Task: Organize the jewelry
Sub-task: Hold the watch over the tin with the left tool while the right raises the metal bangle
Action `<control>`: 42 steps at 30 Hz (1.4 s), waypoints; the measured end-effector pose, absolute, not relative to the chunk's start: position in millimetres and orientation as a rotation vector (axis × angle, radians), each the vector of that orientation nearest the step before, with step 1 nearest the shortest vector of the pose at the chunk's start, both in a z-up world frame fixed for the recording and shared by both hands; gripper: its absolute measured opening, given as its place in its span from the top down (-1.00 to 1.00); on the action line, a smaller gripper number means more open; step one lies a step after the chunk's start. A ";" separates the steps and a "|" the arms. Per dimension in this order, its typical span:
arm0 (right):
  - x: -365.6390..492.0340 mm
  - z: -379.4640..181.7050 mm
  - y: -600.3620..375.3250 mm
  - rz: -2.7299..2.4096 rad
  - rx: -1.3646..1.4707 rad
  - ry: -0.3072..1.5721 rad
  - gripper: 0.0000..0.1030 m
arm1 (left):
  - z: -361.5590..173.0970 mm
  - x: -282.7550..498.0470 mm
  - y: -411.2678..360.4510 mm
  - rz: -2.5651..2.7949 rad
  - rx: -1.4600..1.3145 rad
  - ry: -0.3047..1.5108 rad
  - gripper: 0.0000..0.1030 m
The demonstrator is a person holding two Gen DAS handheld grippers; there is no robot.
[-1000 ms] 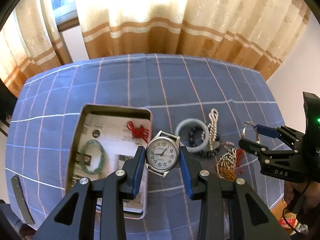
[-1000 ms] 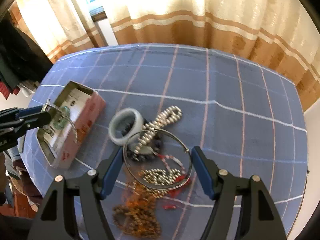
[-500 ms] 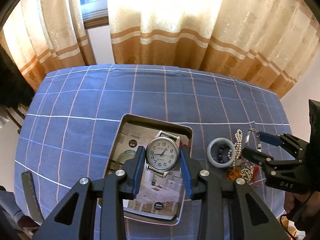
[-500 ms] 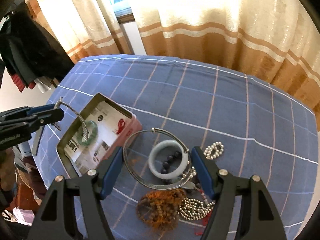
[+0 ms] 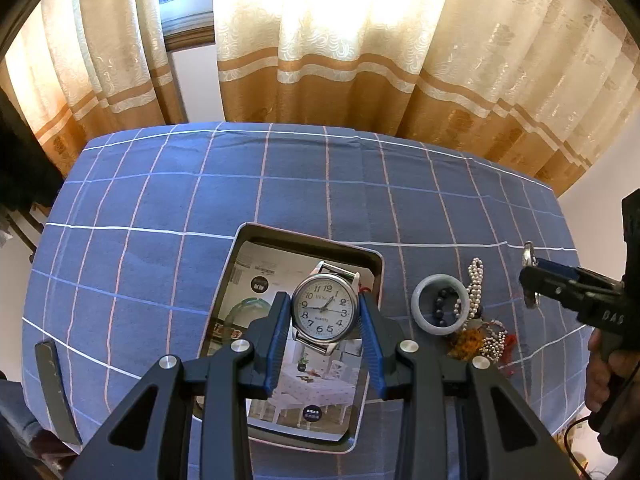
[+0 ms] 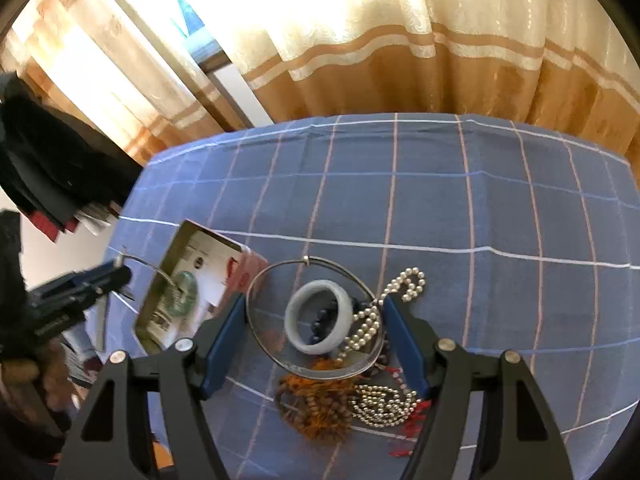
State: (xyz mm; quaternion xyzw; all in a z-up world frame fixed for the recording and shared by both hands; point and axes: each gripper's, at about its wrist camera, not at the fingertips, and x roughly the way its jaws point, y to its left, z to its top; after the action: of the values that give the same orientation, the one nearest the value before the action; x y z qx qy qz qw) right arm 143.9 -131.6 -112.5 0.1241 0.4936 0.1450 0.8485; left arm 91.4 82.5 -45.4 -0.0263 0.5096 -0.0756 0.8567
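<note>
the left claw [image 5: 325, 312] is a black, angular frame with triangular cut-outs, its two fingers [image 5: 276, 336] lined with ribbed blue pads, silver round screws at the joints. the right claw [image 6: 316, 328] has the same build: black arms, blue pads, silver screws. seen from the left wrist, its black body bears pale raised letters "das", and a dark cable trails below the hand [image 5: 604, 364] that grips it.

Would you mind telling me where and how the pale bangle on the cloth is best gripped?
Grip the pale bangle across its outer rim from above: it lies flat, with dark beads inside the ring and the pearl strand against one side.
</note>
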 end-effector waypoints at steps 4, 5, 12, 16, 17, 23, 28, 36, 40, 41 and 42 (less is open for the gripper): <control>147.1 -119.5 -132.3 0.308 0.271 1.065 -0.41 | -47.0 90.9 83.2 -0.159 -0.058 1.074 0.32; 147.9 -122.6 -133.8 0.306 0.283 1.073 -0.41 | -46.7 91.1 83.3 -0.160 -0.060 1.074 0.32; 147.8 -143.7 -132.0 0.275 0.253 1.145 -0.40 | -47.3 88.5 84.3 -0.156 -0.070 1.075 0.32; 144.3 -151.4 -131.3 0.272 0.226 1.161 -0.40 | -47.7 88.1 84.8 -0.155 -0.074 1.075 0.32; 143.9 -153.7 -134.2 0.273 0.245 1.166 -0.40 | -47.2 87.4 85.1 -0.155 -0.075 1.075 0.32; 134.9 -140.6 -137.3 0.330 0.298 1.123 -0.40 | -45.5 84.9 85.3 -0.160 -0.077 1.075 0.32; 131.4 -142.4 -143.7 0.347 0.349 1.123 -0.40 | -44.3 82.6 83.1 -0.167 -0.075 1.073 0.32; 131.9 -150.7 -144.0 0.321 0.308 1.163 0.80 | -44.1 80.5 81.9 -0.172 -0.076 1.073 0.32; 131.8 -150.8 -142.2 0.345 0.290 1.168 0.79 | -43.9 80.5 81.7 -0.173 -0.075 1.073 0.32; 131.5 -151.7 -140.4 0.336 0.265 1.176 0.55 | -43.8 80.5 81.9 -0.173 -0.076 1.073 0.32; 130.7 -152.6 -138.6 0.322 0.236 1.178 0.35 | -43.6 80.4 82.1 -0.173 -0.077 1.073 0.32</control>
State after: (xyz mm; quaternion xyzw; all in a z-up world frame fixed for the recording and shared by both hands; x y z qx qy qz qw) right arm 130.7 -138.6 -152.6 0.1106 0.5519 0.1509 0.8127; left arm 80.4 82.1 -43.6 -0.0368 0.5102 -0.0822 0.8553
